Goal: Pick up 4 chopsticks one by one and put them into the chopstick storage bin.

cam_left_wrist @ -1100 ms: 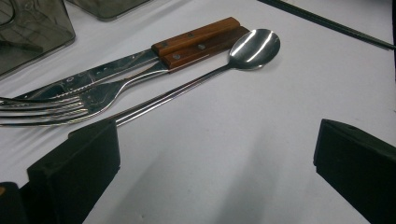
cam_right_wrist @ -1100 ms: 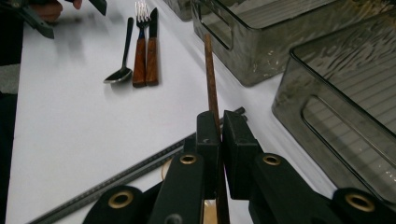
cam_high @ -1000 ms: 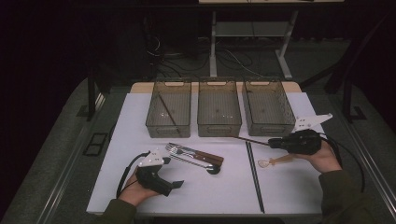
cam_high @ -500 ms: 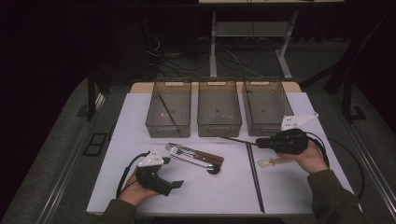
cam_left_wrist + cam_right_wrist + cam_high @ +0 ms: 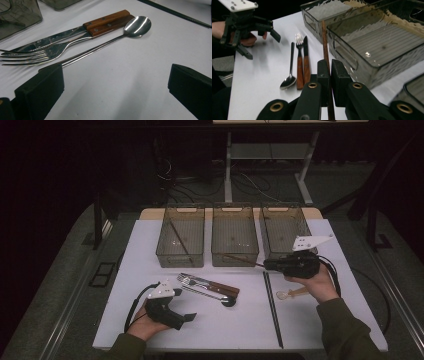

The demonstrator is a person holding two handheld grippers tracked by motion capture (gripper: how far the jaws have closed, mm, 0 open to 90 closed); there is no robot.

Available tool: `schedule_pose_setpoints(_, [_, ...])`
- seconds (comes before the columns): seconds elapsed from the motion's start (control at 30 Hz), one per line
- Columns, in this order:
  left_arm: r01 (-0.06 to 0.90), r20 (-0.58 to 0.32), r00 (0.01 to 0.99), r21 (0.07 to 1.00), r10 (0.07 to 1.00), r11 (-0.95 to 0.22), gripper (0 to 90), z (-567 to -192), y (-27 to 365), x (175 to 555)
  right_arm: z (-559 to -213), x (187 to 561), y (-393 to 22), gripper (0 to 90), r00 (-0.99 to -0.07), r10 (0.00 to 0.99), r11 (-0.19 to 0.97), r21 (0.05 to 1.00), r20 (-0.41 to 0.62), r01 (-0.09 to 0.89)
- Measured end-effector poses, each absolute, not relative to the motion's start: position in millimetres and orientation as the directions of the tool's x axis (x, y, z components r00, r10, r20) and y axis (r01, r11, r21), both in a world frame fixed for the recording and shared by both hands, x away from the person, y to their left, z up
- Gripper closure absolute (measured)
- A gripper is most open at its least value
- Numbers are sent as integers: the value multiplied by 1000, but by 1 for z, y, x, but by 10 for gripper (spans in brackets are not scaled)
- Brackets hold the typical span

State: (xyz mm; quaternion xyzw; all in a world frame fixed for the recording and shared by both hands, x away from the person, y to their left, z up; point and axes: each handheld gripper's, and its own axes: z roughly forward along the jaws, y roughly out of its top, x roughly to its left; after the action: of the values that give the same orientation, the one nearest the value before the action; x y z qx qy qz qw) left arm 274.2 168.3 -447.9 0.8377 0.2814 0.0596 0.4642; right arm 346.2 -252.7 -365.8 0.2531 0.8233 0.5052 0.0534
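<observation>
One brown chopstick (image 5: 325,42) is pinched between the pads of my right gripper (image 5: 328,75), and over the last second I have carried it from the right edge of the table in toward the trays, so its tip now hangs at the front wall of the middle tray (image 5: 235,257). I take that as the carry nearly done, with the drop to come. My left gripper (image 5: 112,82) rests on the table with its jaws wide and empty, just short of the spoon (image 5: 136,23), fork (image 5: 30,56) and knife (image 5: 50,40).

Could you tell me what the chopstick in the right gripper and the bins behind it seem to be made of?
Chopstick: probably wood, reddish-brown and matte. Bins: seemingly smoky translucent plastic; glossy walls, with the ribbed floor showing through. The right gripper is shut on the chopstick.
</observation>
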Motion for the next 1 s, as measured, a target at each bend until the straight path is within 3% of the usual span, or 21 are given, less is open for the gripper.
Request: schedule_pose_setpoints(1.0, [415,-164,835,814,525,-406,0,-446,169,274,-352,399,-161,854,-830,534,376,835,159,402])
